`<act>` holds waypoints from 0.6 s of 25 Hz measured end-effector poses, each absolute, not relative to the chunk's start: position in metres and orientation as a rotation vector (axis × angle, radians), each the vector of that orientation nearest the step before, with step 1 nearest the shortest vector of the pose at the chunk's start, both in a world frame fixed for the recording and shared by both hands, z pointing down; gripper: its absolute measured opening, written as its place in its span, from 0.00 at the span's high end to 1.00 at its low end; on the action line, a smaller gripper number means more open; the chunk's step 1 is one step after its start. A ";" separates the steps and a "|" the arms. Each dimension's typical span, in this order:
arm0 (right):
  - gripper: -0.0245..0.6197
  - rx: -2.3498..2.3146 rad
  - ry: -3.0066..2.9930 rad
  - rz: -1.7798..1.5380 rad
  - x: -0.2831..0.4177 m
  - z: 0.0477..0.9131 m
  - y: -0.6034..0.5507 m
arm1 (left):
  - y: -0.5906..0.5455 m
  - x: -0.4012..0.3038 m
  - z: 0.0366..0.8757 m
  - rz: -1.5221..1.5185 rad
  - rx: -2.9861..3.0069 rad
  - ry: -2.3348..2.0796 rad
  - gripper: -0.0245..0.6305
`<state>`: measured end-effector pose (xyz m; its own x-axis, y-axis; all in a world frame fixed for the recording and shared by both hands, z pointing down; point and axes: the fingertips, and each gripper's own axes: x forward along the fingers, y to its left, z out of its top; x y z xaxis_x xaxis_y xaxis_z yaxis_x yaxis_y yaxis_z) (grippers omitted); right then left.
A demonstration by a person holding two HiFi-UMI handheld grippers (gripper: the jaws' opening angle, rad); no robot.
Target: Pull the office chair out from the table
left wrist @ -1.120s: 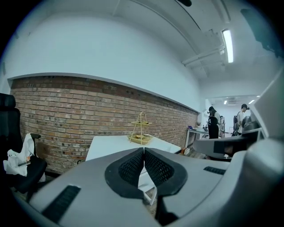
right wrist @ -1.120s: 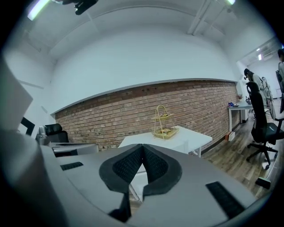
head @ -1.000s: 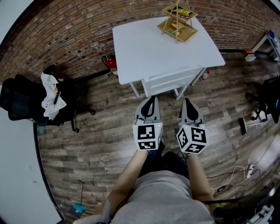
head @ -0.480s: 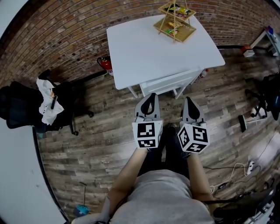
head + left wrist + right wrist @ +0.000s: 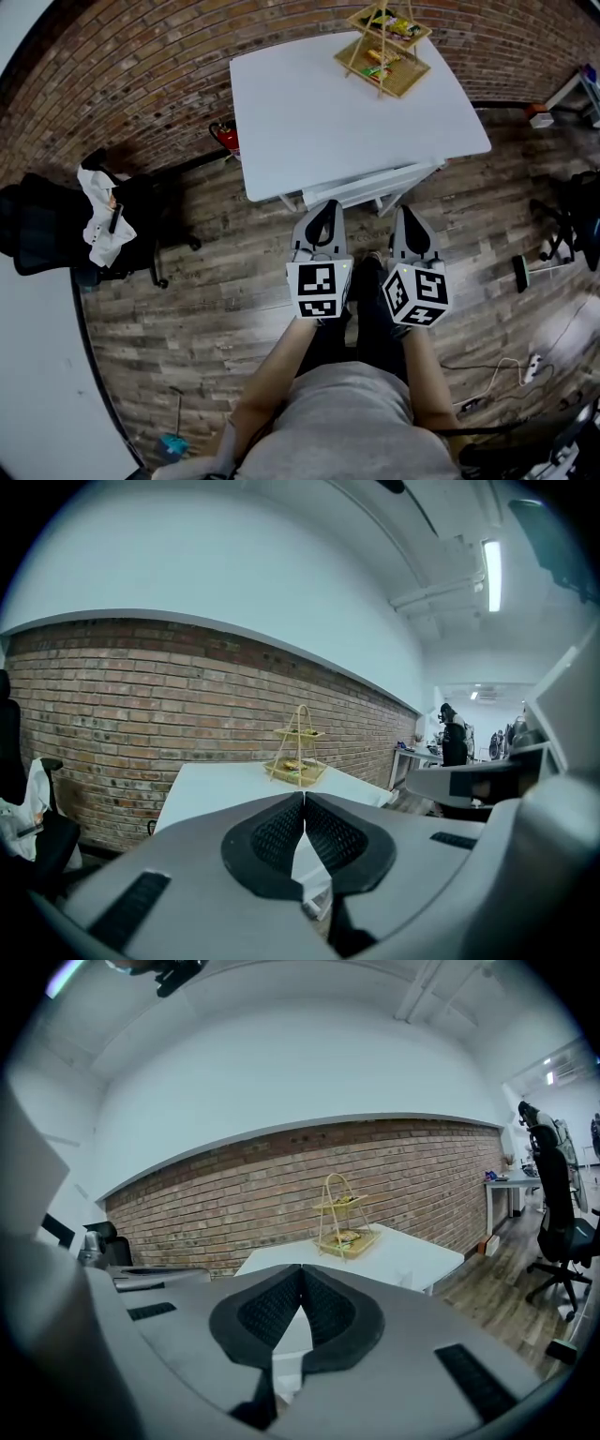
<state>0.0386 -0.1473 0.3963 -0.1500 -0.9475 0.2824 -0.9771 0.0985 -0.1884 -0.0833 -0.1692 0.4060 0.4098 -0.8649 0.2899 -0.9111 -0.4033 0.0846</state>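
Note:
A black office chair [image 5: 47, 230] with a white cloth [image 5: 101, 220] draped on it stands by the brick wall at the far left, away from the white table [image 5: 309, 103]; it also shows at the left edge of the left gripper view [image 5: 23, 846]. My left gripper [image 5: 323, 217] and right gripper [image 5: 405, 217] are side by side just short of the table's near edge. Both are shut with nothing between the pads. The left gripper view [image 5: 304, 799] and right gripper view [image 5: 301, 1269] show the jaws touching, pointing at the table [image 5: 225, 785] [image 5: 403, 1255].
A two-tier bamboo stand [image 5: 382, 42] with snacks sits on the table's far right corner. A white frame [image 5: 361, 186] is tucked under the table. A red fire extinguisher [image 5: 225, 139] stands by the wall. Another black chair [image 5: 555, 1213] is at the right, with cables and a power strip [image 5: 534, 361] on the floor.
Both grippers have moved forward together toward the table, whose near edge now lies just ahead of their tips. The jaws stayed shut. The black chair has not moved.

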 end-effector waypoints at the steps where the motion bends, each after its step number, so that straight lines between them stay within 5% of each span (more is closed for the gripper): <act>1: 0.94 1.980 -2.262 0.506 0.040 0.397 -0.152 | -0.174 -0.082 0.406 0.297 2.435 -1.568 0.94; 15: 0.94 1.754 -2.344 0.530 0.057 0.416 -0.234 | -0.242 -0.050 0.424 0.319 2.347 -1.593 0.94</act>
<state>0.0574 -0.2338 0.4162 -0.2963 -0.8929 0.3390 -0.9519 0.2470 -0.1813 -0.0495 -0.2424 0.4237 0.3651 -0.8674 0.3380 -0.9307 -0.3486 0.1107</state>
